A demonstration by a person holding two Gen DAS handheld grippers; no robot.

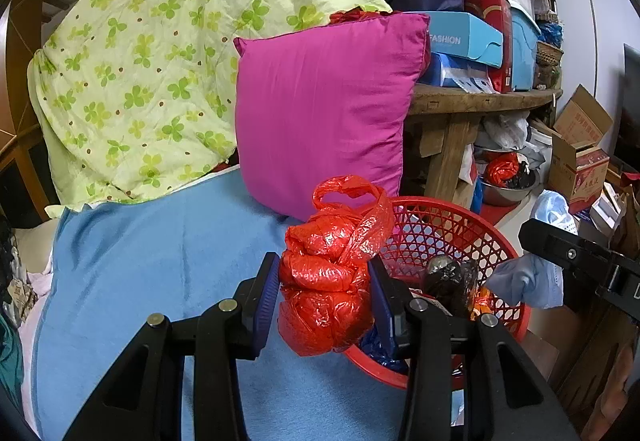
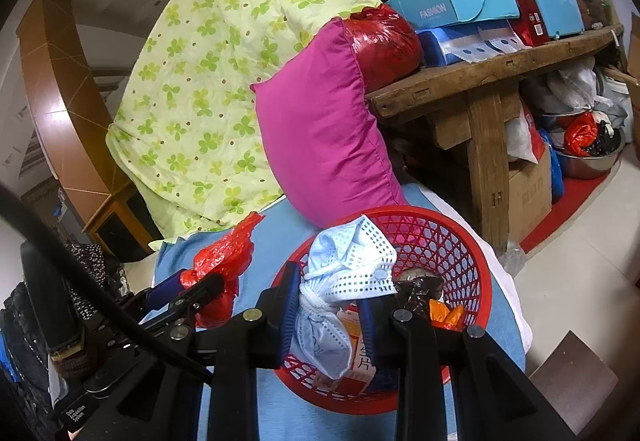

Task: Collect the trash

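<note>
Gripping a knotted red plastic bag (image 1: 330, 277) in the left gripper (image 1: 326, 301), a crumpled blue face mask (image 2: 340, 281) in the right gripper (image 2: 328, 315), both over the red basket (image 2: 476, 261). Already holding several scraps; both drops still pending. Far beyond the fingers, blue box (image 1: 464, 37) reading "FASHION".

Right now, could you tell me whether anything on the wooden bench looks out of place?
Yes: a bulging red plastic bag sits at the end of the wooden bench, wedged between the magenta pillow and the stacked blue boxes. It resembles the red bag already held for the red basket.
</note>
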